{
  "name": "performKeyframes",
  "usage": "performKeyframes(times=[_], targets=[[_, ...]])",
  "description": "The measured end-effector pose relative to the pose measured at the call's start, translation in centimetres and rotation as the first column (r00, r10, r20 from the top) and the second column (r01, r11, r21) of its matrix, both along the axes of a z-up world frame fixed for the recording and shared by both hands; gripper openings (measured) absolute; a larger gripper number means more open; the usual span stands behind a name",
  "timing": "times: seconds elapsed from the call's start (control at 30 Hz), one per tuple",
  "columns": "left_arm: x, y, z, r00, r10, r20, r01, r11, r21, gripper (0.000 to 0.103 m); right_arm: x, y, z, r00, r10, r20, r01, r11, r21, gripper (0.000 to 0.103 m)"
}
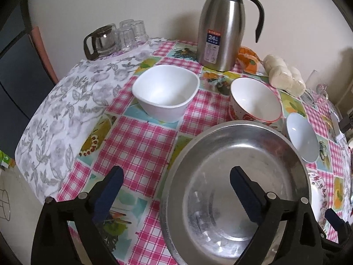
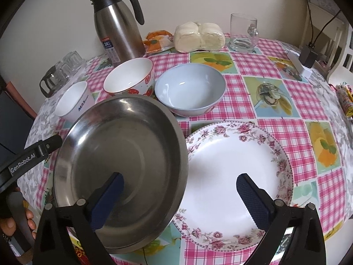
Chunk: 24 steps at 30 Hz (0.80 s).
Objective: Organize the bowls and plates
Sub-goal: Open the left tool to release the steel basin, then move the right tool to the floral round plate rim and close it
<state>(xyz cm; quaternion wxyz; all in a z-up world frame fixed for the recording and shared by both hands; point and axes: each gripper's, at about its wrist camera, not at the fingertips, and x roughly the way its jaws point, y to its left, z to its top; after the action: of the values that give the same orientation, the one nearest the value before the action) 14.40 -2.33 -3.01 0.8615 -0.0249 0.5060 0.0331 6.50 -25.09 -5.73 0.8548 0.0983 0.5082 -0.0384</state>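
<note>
A steel plate (image 1: 238, 187) lies at the near side of the table, and its right rim overlaps a floral plate (image 2: 231, 165). My left gripper (image 1: 176, 183) is open, with the steel plate's left rim between its fingers, untouched. My right gripper (image 2: 181, 187) is open too, with one finger over the steel plate (image 2: 123, 154) and the other over the floral plate. Behind them stand a white square bowl (image 1: 165, 90), a strawberry-patterned bowl (image 2: 130, 77) and a pale blue bowl (image 2: 189, 90). All three are upright and empty.
A steel thermos jug (image 1: 222, 26) stands at the back by the wall. Near it are wrapped buns (image 2: 198, 36), a glass mug (image 2: 242, 33) and a glass pot with tumblers (image 1: 117, 37). A charger (image 2: 308, 56) lies at the far right. A hand (image 2: 15, 223) shows at the lower left.
</note>
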Motion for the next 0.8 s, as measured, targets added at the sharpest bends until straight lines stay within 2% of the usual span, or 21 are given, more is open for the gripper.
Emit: performKeyframes(times=[0.2,0.47,0.63,0.8], targets=[[-0.4,-1.2,1.3,0.997,-0.047,0.063,0.048,0.999,-0.024,0.098,-0.5,-1.5,1.1,0.999,-0.028,0.026,0.028,1.0,-0.005,0.103],[-1.4,-3.7,2.9,0.983,-0.123,0.137,0.137,0.986,-0.097,0.098,-2.3,-7.1,2.3,0.982,-0.179,0.063,0.18,0.984,-0.003,0.103],[-2.7,-6.4,3.9,0.957,-0.208,0.2,0.235,0.964,-0.123,0.098,-3.9,-11.3,2.4,0.957,-0.281,0.067,0.279,0.959,0.042,0.103],[-4.2,-9.7,4.2,0.925,-0.302,0.231,0.341,0.927,-0.154,0.098,-5.5,-14.3,1.9,0.935,-0.351,0.059,0.346,0.935,0.077,0.103]])
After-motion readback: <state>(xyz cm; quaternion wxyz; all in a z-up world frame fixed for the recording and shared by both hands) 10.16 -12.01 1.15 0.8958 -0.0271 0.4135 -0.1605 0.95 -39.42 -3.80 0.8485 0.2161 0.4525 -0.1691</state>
